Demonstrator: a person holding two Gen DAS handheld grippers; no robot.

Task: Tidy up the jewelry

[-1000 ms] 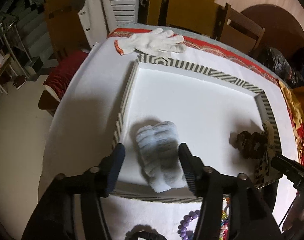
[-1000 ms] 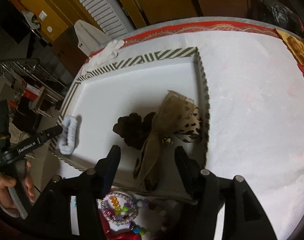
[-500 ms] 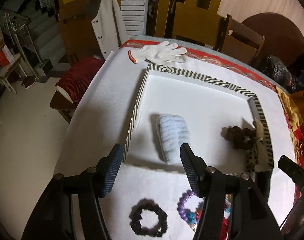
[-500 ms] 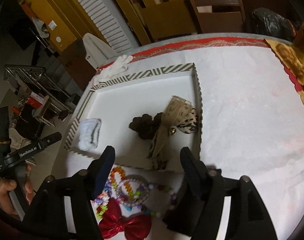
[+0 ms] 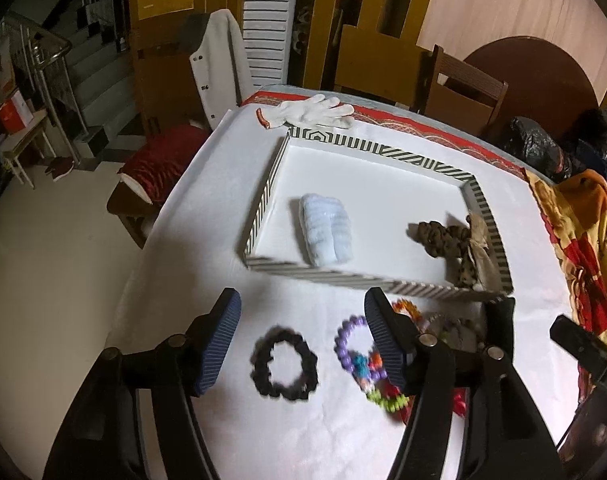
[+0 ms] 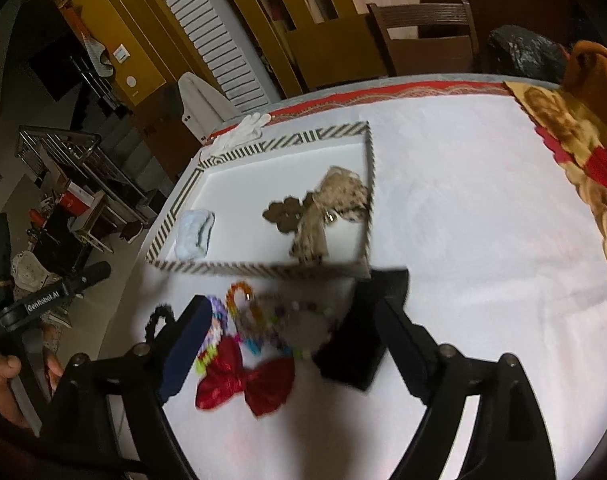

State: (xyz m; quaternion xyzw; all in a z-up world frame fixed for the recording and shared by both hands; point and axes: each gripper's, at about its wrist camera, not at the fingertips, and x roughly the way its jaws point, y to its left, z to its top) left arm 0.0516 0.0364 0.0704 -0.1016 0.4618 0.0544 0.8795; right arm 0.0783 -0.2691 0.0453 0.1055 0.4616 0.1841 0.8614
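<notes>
Step between placements: both hand-held grippers, left and right, jaws opening and empty, hang over loose pieces on the counter before the striped tray; next, probably close on the black scrunchie or red bow.

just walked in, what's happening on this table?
A person with a handheld gripper in each hand is sorting accessories into a striped tray. A light blue scrunchie, a brown scrunchie and a leopard bow already lie inside. Both the left gripper and right gripper hold nothing, jaws opening, above the black scrunchie, bead bracelets and red bow on the cloth.
</notes>
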